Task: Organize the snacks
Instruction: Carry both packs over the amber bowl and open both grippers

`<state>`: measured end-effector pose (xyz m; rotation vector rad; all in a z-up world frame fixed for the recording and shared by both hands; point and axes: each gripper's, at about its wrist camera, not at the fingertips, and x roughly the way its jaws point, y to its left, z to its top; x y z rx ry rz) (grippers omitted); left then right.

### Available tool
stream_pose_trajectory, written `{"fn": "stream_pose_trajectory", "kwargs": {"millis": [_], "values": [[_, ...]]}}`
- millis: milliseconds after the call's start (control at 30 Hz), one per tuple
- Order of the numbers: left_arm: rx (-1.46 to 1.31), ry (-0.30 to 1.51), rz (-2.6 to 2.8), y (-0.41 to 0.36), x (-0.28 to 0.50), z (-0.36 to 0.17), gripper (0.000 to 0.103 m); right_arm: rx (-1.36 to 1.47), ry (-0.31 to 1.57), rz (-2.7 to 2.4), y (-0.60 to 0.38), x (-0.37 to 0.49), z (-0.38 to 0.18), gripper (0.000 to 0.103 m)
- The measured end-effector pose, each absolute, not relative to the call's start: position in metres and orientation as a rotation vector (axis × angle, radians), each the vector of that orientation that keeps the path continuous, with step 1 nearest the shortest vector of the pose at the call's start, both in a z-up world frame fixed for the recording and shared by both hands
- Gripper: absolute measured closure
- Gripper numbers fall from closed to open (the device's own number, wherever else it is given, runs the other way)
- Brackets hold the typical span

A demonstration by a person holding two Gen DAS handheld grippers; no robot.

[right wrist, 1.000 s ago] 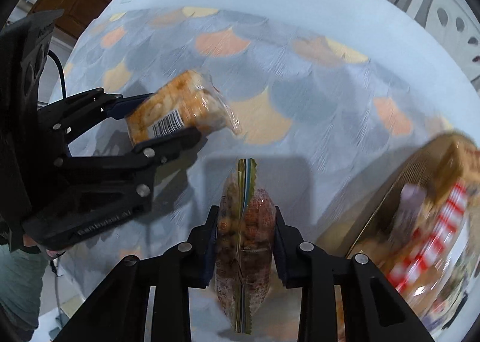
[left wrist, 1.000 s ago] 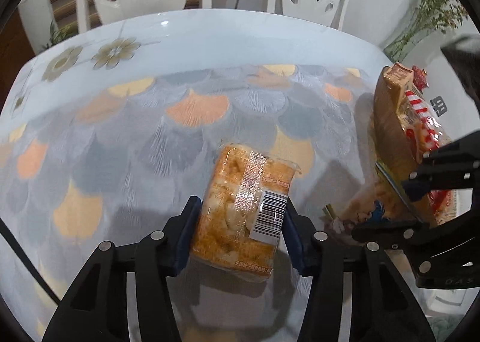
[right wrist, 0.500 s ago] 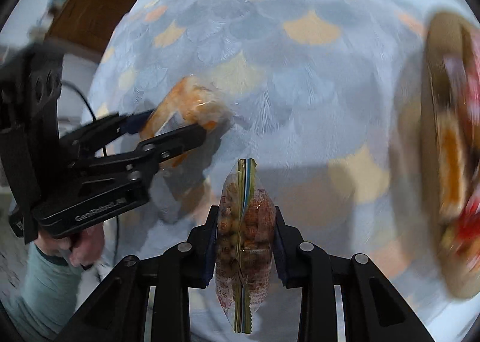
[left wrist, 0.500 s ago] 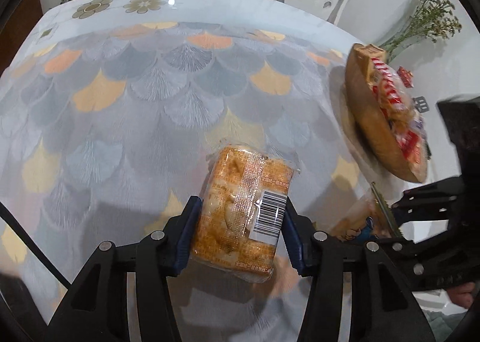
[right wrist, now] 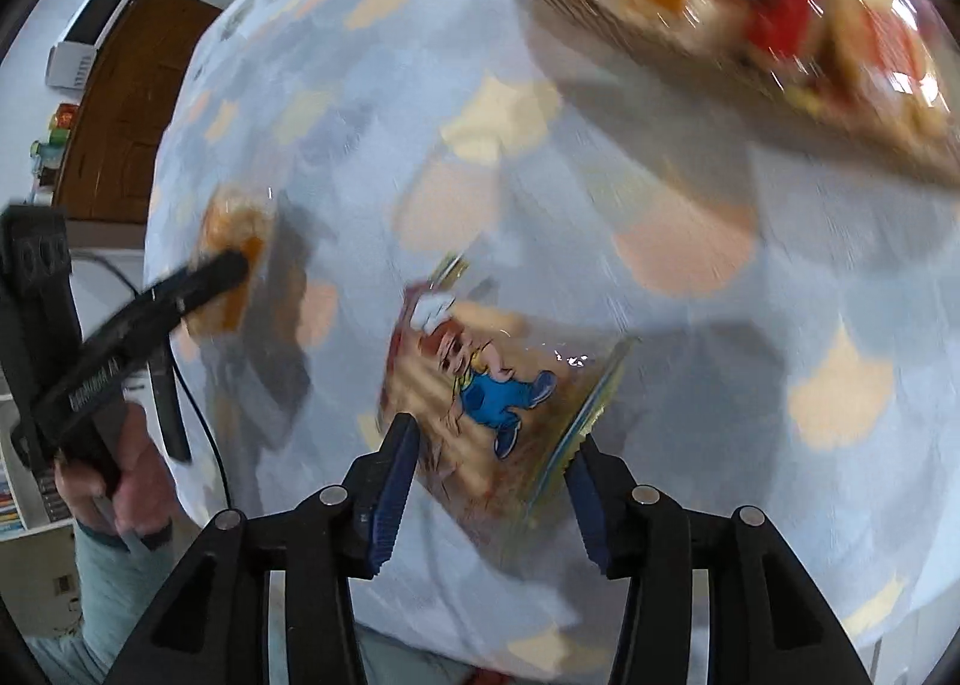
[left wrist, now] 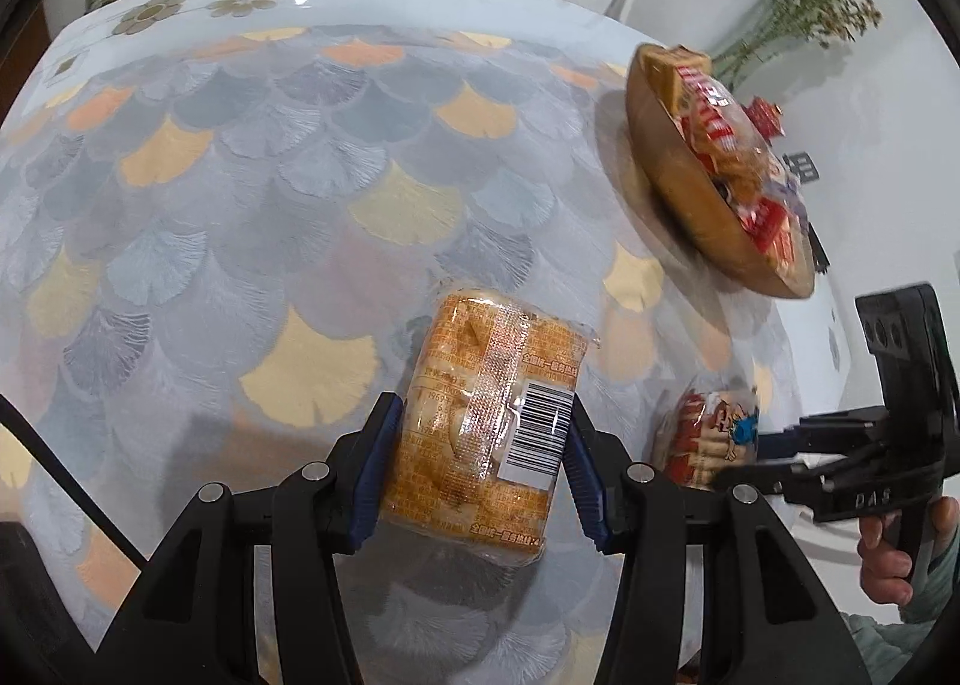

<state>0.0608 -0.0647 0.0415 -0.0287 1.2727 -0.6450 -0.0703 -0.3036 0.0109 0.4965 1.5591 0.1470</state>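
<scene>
Orange plastic-wrapped cake pack (left wrist: 489, 427) sits clenched in my left claw (left wrist: 480, 469) above the scallop-patterned tablecloth (left wrist: 252, 193). My right claw (right wrist: 489, 481) grips a clear cartoon-printed snack bag (right wrist: 480, 397), blurred and apparently tilted. Far right stands the round wooden snack bowl (left wrist: 678, 175).

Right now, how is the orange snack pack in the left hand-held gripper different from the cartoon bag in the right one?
The orange snack pack is a plump block with a barcode label; the cartoon bag is flatter, printed with a figure in blue overalls. The pack looks sharp; the bag is motion-blurred. Both are clamped: left hand-held gripper, right hand-held gripper.
</scene>
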Motion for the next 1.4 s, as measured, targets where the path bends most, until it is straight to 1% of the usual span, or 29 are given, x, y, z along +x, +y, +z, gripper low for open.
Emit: {"fn": "stream_pose_trajectory", "kwargs": {"millis": [67,167,267,333,367,400,500,633,767,867,967,1033,1100,1167,1400], "values": [[-0.006,1.27,-0.658,-0.069,0.058,0.043,0.054,0.438,1.59,0.145,-0.3,-0.082,0.01,0.056],[0.012,1.259,-0.671,-0.073,0.056,0.047,0.054,0.266,1.597,0.121,-0.286,-0.09,0.015,0.048],[0.018,1.25,-0.677,-0.076,0.055,0.05,0.054,0.139,1.553,0.139,-0.271,-0.084,0.029,0.048],[0.016,1.248,-0.676,-0.075,0.054,0.051,0.054,0.083,1.52,0.172,-0.261,-0.076,0.038,0.035],[0.016,1.247,-0.674,-0.075,0.054,0.051,0.054,0.052,1.508,0.188,-0.257,-0.073,0.04,0.021],[0.017,1.246,-0.67,-0.075,0.053,0.052,0.054,0.018,1.493,0.204,-0.251,-0.069,0.041,0.017],[0.023,1.239,-0.668,-0.073,0.049,0.054,0.054,-0.069,1.488,0.264,-0.242,-0.061,0.038,0.017],[0.012,1.24,-0.649,-0.07,0.044,0.055,0.054,-0.224,1.526,0.331,-0.225,-0.053,0.022,0.017],[0.001,1.243,-0.62,-0.067,0.043,0.055,0.054,-0.347,1.525,0.356,-0.204,-0.048,0.004,0.017],[-0.009,1.242,-0.604,-0.066,0.042,0.056,0.054,-0.365,1.515,0.369,-0.194,-0.042,-0.003,0.017],[-0.013,1.242,-0.589,-0.066,0.043,0.056,0.054,-0.29,1.529,0.372,-0.196,-0.035,-0.011,0.018],[-0.019,1.244,-0.584,-0.067,0.044,0.056,0.054,-0.221,1.539,0.36,-0.206,-0.029,-0.014,0.02],[-0.029,1.239,-0.58,-0.07,0.045,0.058,0.054,-0.189,1.516,0.333,-0.209,-0.028,-0.012,0.034],[-0.039,1.228,-0.584,-0.074,0.046,0.061,0.054,-0.158,1.515,0.304,-0.213,-0.026,-0.007,0.041],[-0.022,1.168,-0.61,-0.101,0.057,0.09,0.054,0.006,1.433,0.275,-0.228,-0.033,0.038,0.042]]}}
